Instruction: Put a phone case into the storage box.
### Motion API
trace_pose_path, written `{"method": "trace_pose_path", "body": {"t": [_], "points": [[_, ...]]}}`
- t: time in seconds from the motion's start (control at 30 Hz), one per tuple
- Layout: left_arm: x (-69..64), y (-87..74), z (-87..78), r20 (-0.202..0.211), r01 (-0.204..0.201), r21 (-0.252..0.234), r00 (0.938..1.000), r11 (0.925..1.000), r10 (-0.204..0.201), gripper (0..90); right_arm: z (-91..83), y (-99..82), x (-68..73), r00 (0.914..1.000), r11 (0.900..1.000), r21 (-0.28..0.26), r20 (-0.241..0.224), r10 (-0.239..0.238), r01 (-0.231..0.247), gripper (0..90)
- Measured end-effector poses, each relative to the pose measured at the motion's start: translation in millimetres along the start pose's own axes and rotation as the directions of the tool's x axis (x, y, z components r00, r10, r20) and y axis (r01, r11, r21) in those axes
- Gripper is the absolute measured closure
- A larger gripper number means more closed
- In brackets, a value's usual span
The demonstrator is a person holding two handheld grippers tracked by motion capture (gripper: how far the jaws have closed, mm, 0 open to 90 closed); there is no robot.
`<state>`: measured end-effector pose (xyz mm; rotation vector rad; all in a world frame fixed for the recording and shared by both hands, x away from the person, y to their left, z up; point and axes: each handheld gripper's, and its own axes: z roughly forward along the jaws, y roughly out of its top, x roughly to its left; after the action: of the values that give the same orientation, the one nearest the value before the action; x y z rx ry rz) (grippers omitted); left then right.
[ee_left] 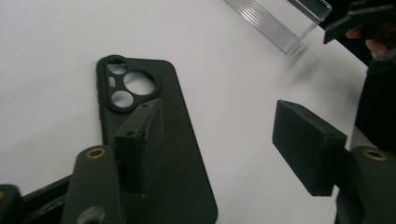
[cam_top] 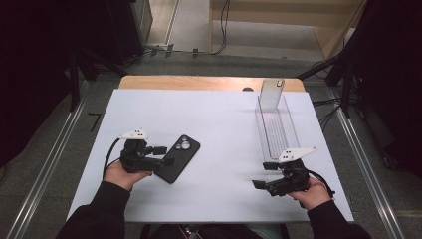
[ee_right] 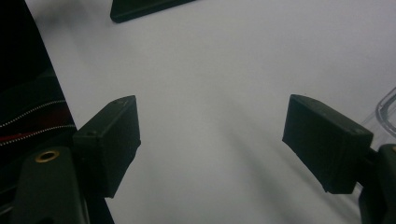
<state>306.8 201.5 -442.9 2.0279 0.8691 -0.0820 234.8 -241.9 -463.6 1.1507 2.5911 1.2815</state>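
Nearest in the left gripper view: my left gripper (ee_left: 224,154), fingers released and spread, nothing pinched; one finger (ee_left: 140,144) hangs over the lower half of the black phone case (ee_left: 154,154), which lies flat, camera cutouts up, on the white table (ee_left: 56,37). In the high view the case (cam_top: 177,158) sits left of centre, the left gripper (cam_top: 161,155) at its lower-left end. Right gripper (cam_top: 264,177) low right, fingers also released, bare table between them. Risk, as I judge it: the case is thin and flat, so a shallow closing could skid it sideways or clip only one edge. The clear tray (cam_top: 275,128) stands upper right, well apart from the case; wide open table between them, front edge near both hands.
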Motion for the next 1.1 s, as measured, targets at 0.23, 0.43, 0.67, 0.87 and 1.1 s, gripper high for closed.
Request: {"method": "trace_pose_path", "body": {"t": [0.23, 0.43, 0.67, 0.87, 1.1], "points": [[-12.5, -15.2, -8.8, 0.006, -0.02, 0.006, 0.9998, 0.9998, 0.02, 31.0, 1.9, 0.2, -1.8, 1.0, 1.0, 0.003, -0.004, -0.003, 0.003, 17.1], [-18.3, -26.6, -14.3, 0.01, -0.035, 0.03, 0.9993, 0.9989, 0.035, 28.6, 0.0, -0.7, -3.0, 1.0, 1.0, 0.004, -0.003, 0.001, -0.001, 17.1], [-22.3, -31.8, -16.8, 0.019, -0.036, 0.035, 0.9992, 0.9987, 0.035, 24.6, 0.0, -1.2, -3.8, 1.0, 1.0, 0.004, -0.004, 0.003, -0.003, 17.1], [-21.9, -25.6, -14.0, -0.009, -0.027, 0.041, 0.9996, 0.9988, 0.027, 6.3, 0.8, -1.2, -4.4, 1.0, 0.9999, 0.01, -0.002, 0.004, -0.004, 17.1], [-17.4, -20.5, -8.3, -0.021, -0.017, 0.07, 0.9996, 0.9974, 0.019, 0.0, 1.6, -1.0, -4.0, 1.0, 0.9999, 0.013, -0.003, 0.003, -0.003, 17.1]]}}
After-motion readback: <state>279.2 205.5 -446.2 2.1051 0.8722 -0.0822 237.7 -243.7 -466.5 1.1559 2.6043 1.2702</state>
